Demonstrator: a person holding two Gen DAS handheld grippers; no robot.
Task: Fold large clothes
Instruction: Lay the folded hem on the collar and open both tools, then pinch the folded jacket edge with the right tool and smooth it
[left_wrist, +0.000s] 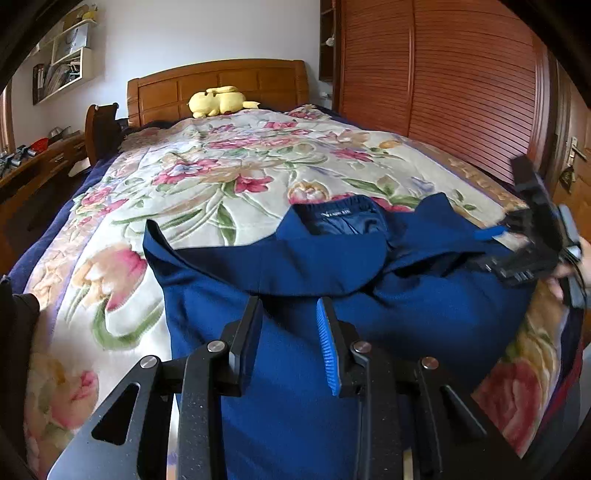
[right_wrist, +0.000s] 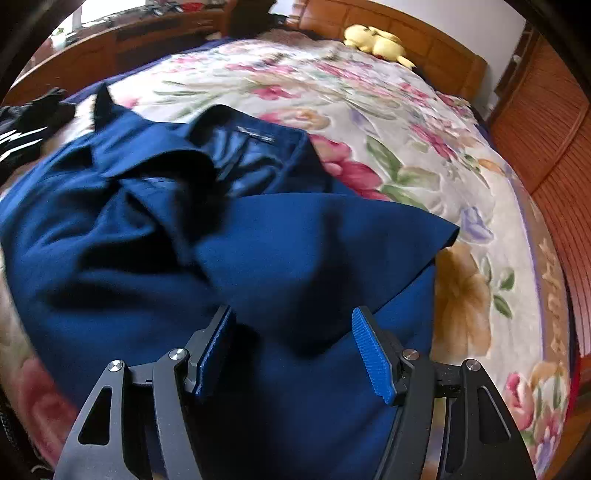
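A dark blue garment (left_wrist: 295, 258) lies rumpled on the floral bedspread (left_wrist: 221, 177), its elastic waistband and label (left_wrist: 340, 214) turned toward the headboard. My left gripper (left_wrist: 289, 301) hovers over the near part of the cloth, jaws partly open with nothing pinched. My right gripper (right_wrist: 292, 310) stands wide open above a folded-over flap of the same garment (right_wrist: 147, 258), and the pads (right_wrist: 373, 354) are not touching it. In the left wrist view the right gripper (left_wrist: 491, 249) shows at the garment's right edge, held by a hand (left_wrist: 576, 266).
A yellow plush toy (left_wrist: 218, 100) rests against the wooden headboard (left_wrist: 221, 79). A slatted wooden wardrobe (left_wrist: 461, 92) runs along the bed's right side, a desk (left_wrist: 44, 158) along the left. Dark clothing (right_wrist: 26, 125) lies at the bed's left edge.
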